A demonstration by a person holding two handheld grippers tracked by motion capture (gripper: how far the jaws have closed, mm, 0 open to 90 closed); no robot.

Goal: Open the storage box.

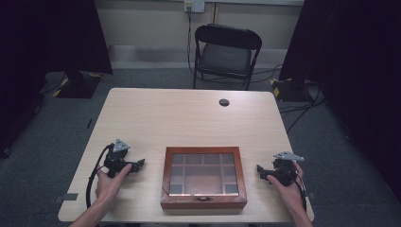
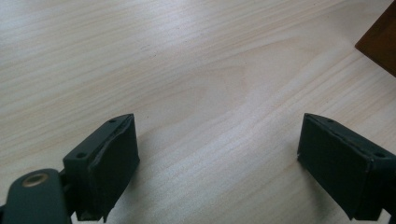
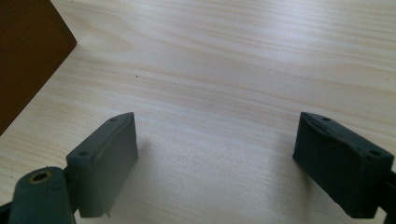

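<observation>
A brown wooden box with a glass lid lies shut near the table's front edge, showing several compartments through the glass. My left gripper rests on the table to the box's left, jaws wide apart and empty. In the left gripper view the gripper sits over bare wood, with the box corner at the upper right. My right gripper rests to the box's right, open and empty. In the right gripper view the gripper faces bare wood, with the box side at the upper left.
The light wooden table has a round cable hole near its far edge. A black folding chair stands behind the table. Dark curtains hang at both sides, with cables on the grey floor.
</observation>
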